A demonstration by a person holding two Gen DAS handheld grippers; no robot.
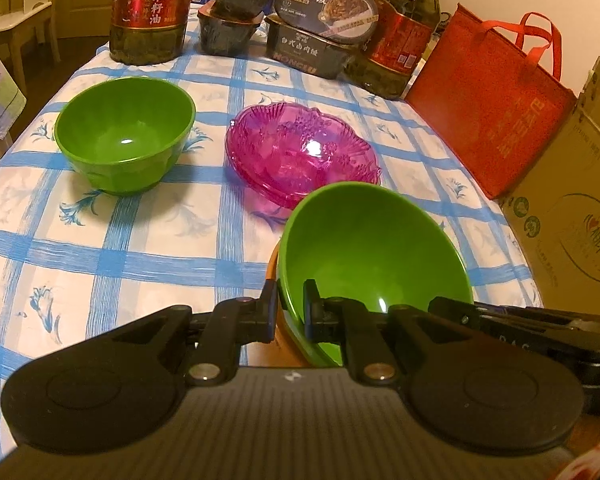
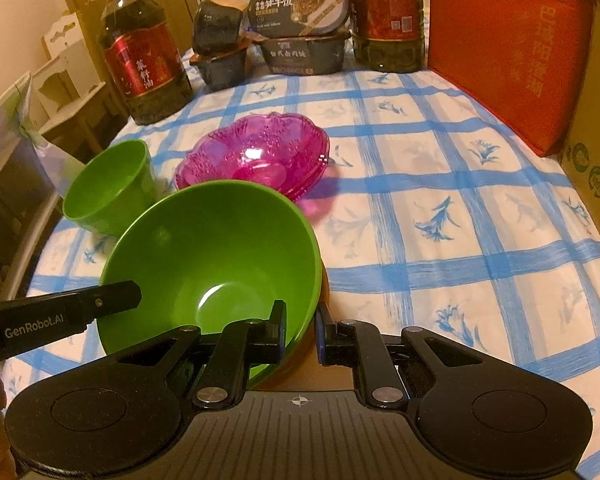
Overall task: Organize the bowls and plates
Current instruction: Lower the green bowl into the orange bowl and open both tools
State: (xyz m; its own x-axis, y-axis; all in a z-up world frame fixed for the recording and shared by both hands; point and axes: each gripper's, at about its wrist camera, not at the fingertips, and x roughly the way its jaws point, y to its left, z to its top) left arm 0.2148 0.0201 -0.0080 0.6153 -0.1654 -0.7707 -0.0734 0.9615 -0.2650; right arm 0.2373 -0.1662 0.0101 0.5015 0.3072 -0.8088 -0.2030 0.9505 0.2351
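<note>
A large green bowl (image 1: 376,248) (image 2: 216,252) is held tilted just above the checked tablecloth, with an orange rim (image 1: 273,266) showing right under it. My left gripper (image 1: 290,308) is shut on the bowl's near rim. My right gripper (image 2: 300,332) is shut on the opposite rim, and its black finger (image 1: 500,316) also shows in the left wrist view. The left gripper's finger (image 2: 100,300) reaches the bowl from the left in the right wrist view. A smaller green bowl (image 1: 124,132) (image 2: 108,184) stands upright farther back. Beside it sits a pink glass dish (image 1: 300,148) (image 2: 256,156).
Two oil bottles (image 1: 148,12) (image 1: 396,40) and stacked dark meal boxes (image 1: 320,20) line the table's far edge. A red tote bag (image 1: 488,108) (image 2: 512,48) and a cardboard box (image 1: 576,208) stand along the right side. Blue-checked cloth (image 2: 440,220) lies bare on the right.
</note>
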